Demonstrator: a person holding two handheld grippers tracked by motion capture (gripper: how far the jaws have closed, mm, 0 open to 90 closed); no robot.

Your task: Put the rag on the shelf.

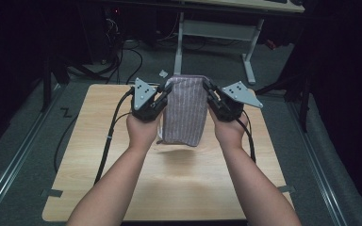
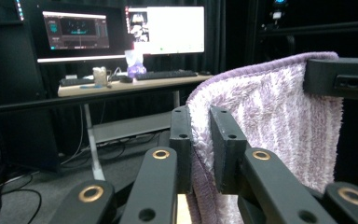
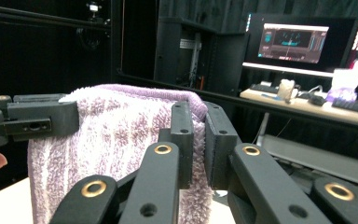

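You hold a striped purple towel point(image 1: 185, 110) up above the tabletop point(image 1: 99, 155), with 1 gripper at each of its 2 top corners. Your left gripper point(image 1: 166, 90) is clamped on the towel's top left corner, and your right gripper point(image 1: 208, 87) is clamped on its top right corner. In the left gripper view the 2 black jaws stand close together with the fluffy edge of the towel point(image 2: 270, 121) pinched between their pads, and the other gripper shows at the towel's far upper corner. The right gripper view gives the same picture from the opposite side: the jaws are pressed on a fold of the towel point(image 3: 116, 135), and the other gripper bites the towel's far top corner.

The towel hangs folded and roughly upright from the 2 grippers, its top edge stretched level between them. Its lower edge hangs clear of the tabletop, with a soft shadow on the wood just below it. Your left hand point(image 1: 143, 129) sits just left of the towel and your right hand point(image 1: 230, 129) just right of it, both forearms coming in below the towel. A cable point(image 1: 111, 136) trails from the left gripper down across the tabletop, left of the towel. Beyond the towel stands a desk point(image 2: 121, 86) with lit monitors point(image 2: 165, 29) and a keyboard point(image 2: 167, 74).
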